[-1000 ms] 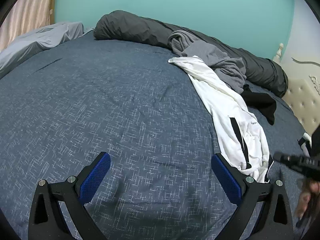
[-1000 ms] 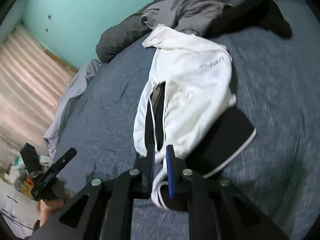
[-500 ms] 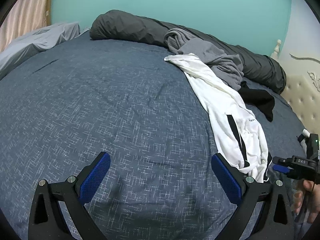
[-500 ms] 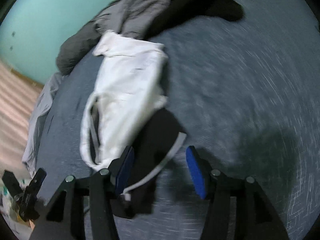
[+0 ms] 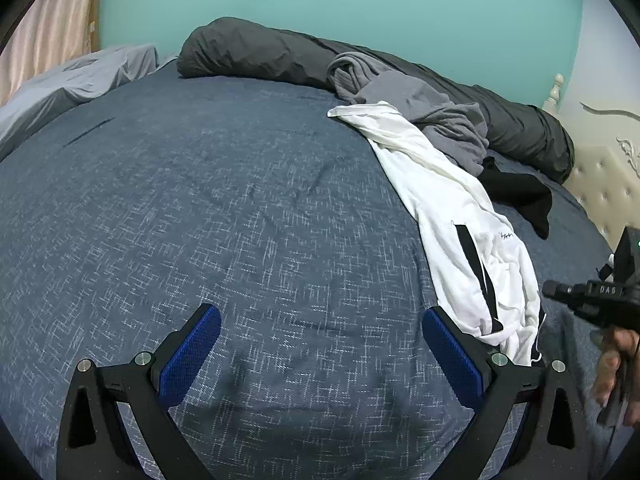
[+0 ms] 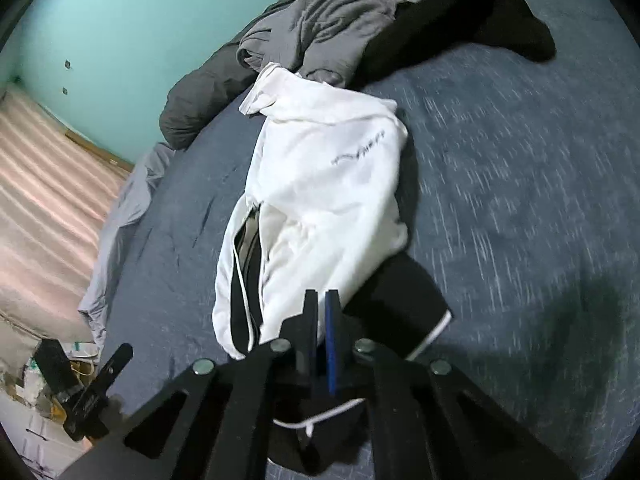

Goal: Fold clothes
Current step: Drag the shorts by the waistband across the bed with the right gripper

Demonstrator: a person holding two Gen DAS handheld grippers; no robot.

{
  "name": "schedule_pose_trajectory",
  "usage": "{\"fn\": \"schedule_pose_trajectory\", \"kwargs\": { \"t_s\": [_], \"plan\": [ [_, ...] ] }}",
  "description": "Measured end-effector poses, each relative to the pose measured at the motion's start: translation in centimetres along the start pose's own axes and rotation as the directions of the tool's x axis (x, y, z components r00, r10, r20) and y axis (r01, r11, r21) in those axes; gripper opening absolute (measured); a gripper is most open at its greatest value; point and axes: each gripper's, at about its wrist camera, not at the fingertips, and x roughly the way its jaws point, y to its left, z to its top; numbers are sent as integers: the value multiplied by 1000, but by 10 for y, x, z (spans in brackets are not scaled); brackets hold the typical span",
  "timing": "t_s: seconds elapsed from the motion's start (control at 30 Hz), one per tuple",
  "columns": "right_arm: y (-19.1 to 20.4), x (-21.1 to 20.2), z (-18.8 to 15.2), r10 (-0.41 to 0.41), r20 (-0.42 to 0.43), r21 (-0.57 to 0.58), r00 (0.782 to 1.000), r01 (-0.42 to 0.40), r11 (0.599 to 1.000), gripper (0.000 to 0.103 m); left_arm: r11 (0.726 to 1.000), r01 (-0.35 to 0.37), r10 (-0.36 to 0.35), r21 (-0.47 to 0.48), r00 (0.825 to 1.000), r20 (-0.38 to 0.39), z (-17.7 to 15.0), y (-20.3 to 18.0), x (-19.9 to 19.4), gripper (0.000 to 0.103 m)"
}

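right gripper (image 6: 322, 304): fingers pressed close, fabric between them hidden | white garment (image 6: 320, 200): near hem tucked behind the fingers, chest lettering too small to read | blue bedspread (image 6: 520, 200): motion-blurred right of the gripper | right hand (image 5: 616, 372): cut by frame edge | black garment (image 6: 516, 28): shape unclear, top cropped

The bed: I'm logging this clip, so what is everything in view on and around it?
Bedspread: one, dark blue, covers the bed.
White garment: one, white with black trim, lies across the bed's right side.
Grey garment: one, grey, bunched at its far end.
Black garment: one, black, beyond the grey one.
Duvet: one, dark grey, rolled along the far edge.
Wall: teal, behind the bed.
Left gripper: open, over bare bedspread.
Right gripper: shut on the white garment's near end.
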Motion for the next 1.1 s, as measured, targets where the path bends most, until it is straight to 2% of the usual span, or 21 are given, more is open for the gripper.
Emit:
{"fn": "schedule_pose_trajectory", "kwargs": {
  "t_s": [0.07,0.17,0.23,0.3,0.37,0.47,0.63,0.77,1.1],
  "plan": [
    [5,-1,3,-42,2,-14,999,42,999,3,1000,1,-1,1,1000,-1,0,-1,0,103],
    [4,-4,-7,-69,-15,-4,997,69,998,10,1000,3,-3,1,1000,2,1,-1,0,103],
    [5,-3,-20,-79,-38,-29,996,78,997,34,1000,4,-4,4,1000,1,0,-2,-1,103],
    [8,-1,-34,-87,-66,-69,994,82,994,42,1000,4,-4,7,1000,-1,-1,-2,-1,103],
    [13,-2,-44,-112,-75,-133,991,101,986,42,1000,3,-3,7,1000,0,-1,-2,-2,103],
    [21,-2,-56,-199,-75,-254,977,174,951,42,1000,2,-2,3,1000,0,-1,-1,-3,103],
    [28,7,-70,-250,-115,-352,961,196,915,42,1000,4,-4,2,1000,-2,-1,-1,-3,103],
    [30,21,-65,-261,-128,-350,957,202,915,42,1000,4,-4,3,1000,-3,0,-1,-2,103],
    [48,45,-30,-298,-23,-382,954,267,884,42,1000,5,-5,-8,1000,-4,1,2,0,103]
  ]
}}
